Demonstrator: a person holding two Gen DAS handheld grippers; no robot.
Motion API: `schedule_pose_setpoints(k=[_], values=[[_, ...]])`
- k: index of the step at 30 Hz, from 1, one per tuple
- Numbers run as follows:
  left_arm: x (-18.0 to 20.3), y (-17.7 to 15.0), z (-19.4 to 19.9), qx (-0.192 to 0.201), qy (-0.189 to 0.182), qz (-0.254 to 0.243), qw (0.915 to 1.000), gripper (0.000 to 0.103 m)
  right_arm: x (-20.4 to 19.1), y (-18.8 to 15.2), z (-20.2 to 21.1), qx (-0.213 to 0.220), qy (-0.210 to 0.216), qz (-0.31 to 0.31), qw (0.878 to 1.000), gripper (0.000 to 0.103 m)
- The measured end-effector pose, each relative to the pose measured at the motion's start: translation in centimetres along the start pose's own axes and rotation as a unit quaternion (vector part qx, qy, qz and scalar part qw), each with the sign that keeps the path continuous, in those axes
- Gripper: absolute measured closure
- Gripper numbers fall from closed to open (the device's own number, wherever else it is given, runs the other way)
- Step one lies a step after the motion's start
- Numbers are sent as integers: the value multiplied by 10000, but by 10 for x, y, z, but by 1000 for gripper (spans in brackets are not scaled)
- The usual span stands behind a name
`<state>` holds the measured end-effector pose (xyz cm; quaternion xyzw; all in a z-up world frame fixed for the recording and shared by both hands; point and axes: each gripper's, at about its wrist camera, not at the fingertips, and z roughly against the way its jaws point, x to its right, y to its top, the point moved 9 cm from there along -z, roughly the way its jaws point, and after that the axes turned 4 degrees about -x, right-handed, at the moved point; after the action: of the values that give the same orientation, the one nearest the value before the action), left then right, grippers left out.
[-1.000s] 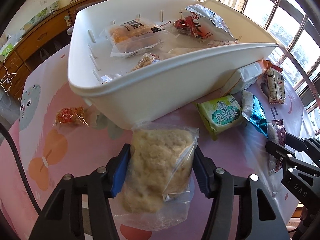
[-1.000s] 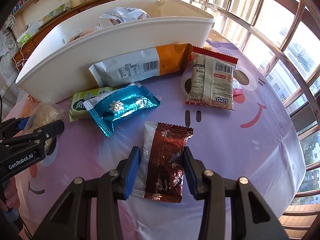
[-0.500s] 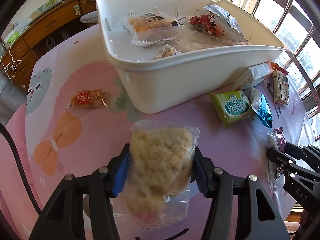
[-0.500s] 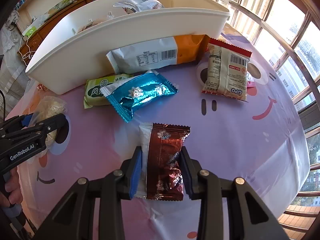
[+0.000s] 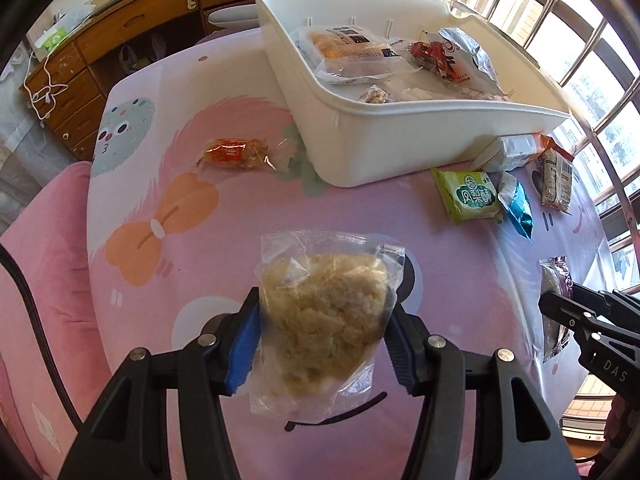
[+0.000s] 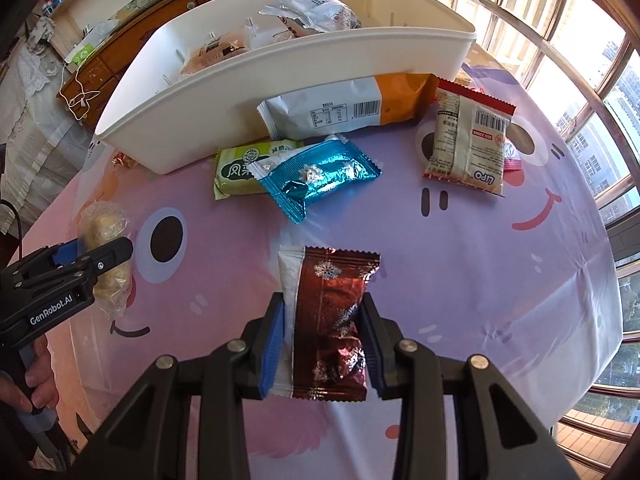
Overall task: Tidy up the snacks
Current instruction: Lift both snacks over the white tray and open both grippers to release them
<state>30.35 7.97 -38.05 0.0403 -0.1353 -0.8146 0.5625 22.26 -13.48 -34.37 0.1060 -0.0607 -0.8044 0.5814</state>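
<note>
Snacks sit clamped in both tools above the worktop (image 6: 460,264), the clear crumbly bag (image 5: 324,316) in the left tool (image 5: 322,338) and the dark red packet (image 6: 330,320) in the right tool (image 6: 323,350), whose jaws have just been closing on it, and either slick wrapper could slip out before reaching the white bin (image 5: 400,136).

We see a glossy white plastic bin (image 5: 400,136), shiny brown foil pkt (image 6: 332,312), clear crinkly plastic bag (image 5: 324,320), smooth printed tablecloth (image 6: 460,280), wood cabinet (image 5: 100,52) w/ worn finish.

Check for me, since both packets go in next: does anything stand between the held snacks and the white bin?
Nothing visible does. The left tongs hold the clear bag, the right tongs the brown packet; the white bin is open-topped. Loose packets lie low on the table.
</note>
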Motion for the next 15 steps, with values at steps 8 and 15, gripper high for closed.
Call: schedule_pose_setpoints(k=[8,15], values=[[1,-12,24,-68,-19,326,9994,48,15,13,19,-45,117,91,9999,67],[12,-17,44,-235,191,482,9984,48,40,28,39,-11,251,147,9996,67]])
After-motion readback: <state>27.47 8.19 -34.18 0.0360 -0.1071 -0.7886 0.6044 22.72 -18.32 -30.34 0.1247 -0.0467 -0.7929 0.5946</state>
